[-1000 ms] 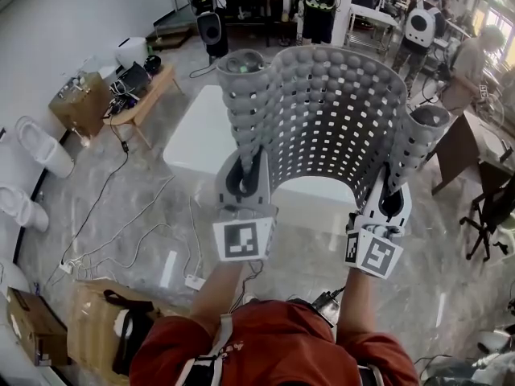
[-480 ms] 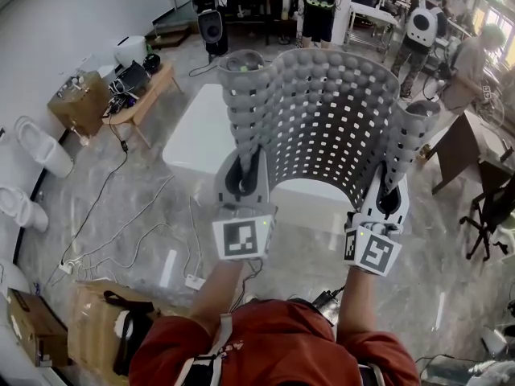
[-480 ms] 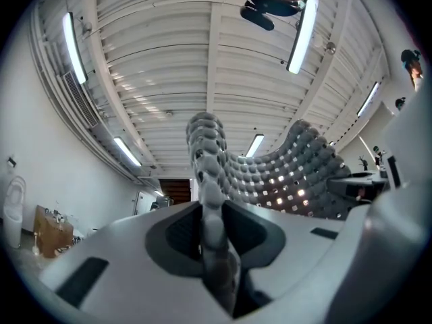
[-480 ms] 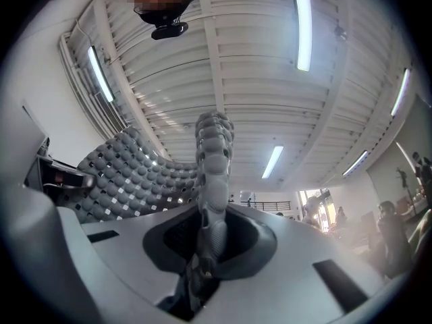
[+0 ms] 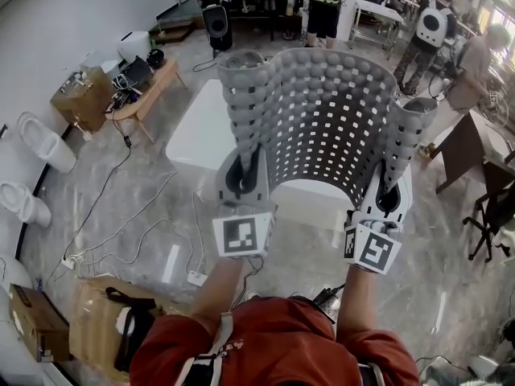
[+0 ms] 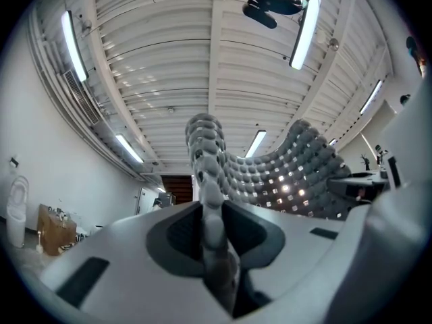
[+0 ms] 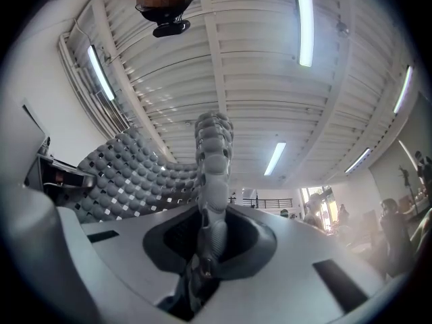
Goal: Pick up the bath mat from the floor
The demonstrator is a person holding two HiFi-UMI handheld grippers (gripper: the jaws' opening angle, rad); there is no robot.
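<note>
Little had shifted over the last second. Both tools kept their raised pose, and only the room behind slid slightly in the head view.

The bath mat (image 5: pixel 330 111) hung clear of the floor (image 5: pixel 121 215), arching from the centre of the head view toward 12 o'clock. The left gripper (image 5: pixel 244 175) was clamped on its edge at the arch's 9 o'clock end, and the right gripper (image 5: pixel 390 195) on the 3 o'clock end. Both pairs of jaws were pinched tight on the thin studded rubber.

The lift looked essentially done. Holding it well probably meant keeping both hands level and evenly spaced, so that the mat neither sagged nor pulled out of a pinch.

Only the head view showed the whole arch, the floor and the white platform (image 5: pixel 201 131) at 10 o'clock. The gripper views looked up at the ceiling and showed the bite itself. In each, the mat's edge sat deep between the pads and rose toward 12 o'clock. The arch ran off to 3 o'clock in the left view and to 9 o'clock in the right.
</note>
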